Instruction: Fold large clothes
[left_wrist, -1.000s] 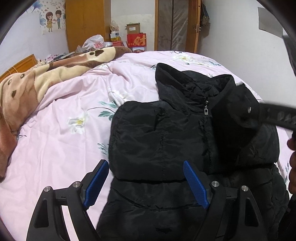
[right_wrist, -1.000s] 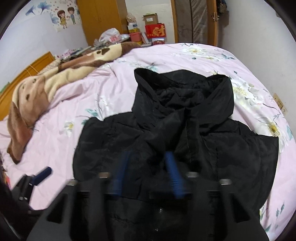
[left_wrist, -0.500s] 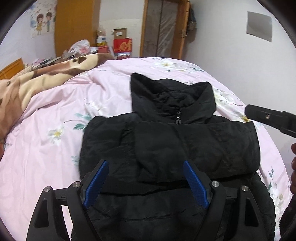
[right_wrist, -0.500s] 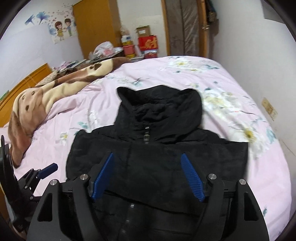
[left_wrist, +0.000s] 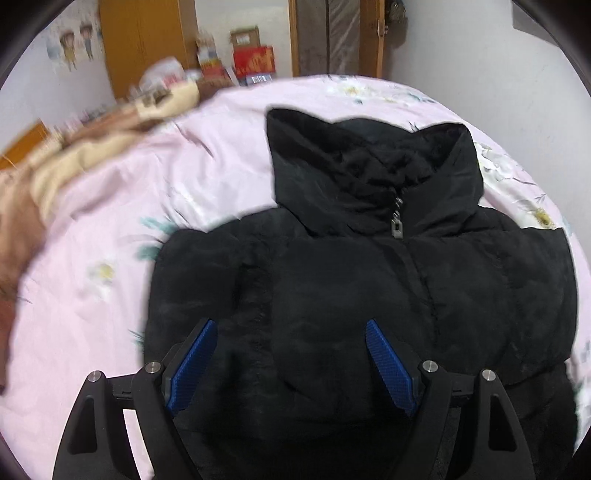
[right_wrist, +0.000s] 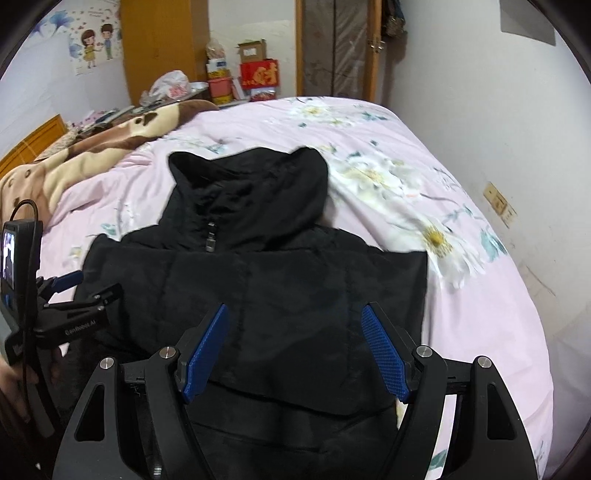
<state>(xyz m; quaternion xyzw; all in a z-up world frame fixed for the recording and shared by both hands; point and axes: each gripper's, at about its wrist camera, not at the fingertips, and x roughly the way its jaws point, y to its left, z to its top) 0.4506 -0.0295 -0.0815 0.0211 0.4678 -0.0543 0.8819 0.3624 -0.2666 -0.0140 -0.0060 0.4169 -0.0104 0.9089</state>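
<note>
A black hooded puffer jacket (left_wrist: 369, 280) lies on the pink floral bed (left_wrist: 110, 258), zipped, hood away from me, both sleeves folded across the chest. It also shows in the right wrist view (right_wrist: 266, 280). My left gripper (left_wrist: 291, 332) is open and empty, above the jacket's lower chest. My right gripper (right_wrist: 293, 321) is open and empty, above the jacket's right half. The left gripper's body (right_wrist: 74, 310) shows at the left of the right wrist view, beside the jacket's left edge.
A brown and cream blanket (right_wrist: 85, 155) lies bunched along the bed's far left. A wooden wardrobe (right_wrist: 162, 44), boxes and bags (right_wrist: 255, 74) stand past the bed. A white wall (right_wrist: 498, 129) runs close along the bed's right side.
The right gripper let go of the right sleeve, which now lies across the chest, and opened. Both grippers drew back and centred over the folded jacket.
</note>
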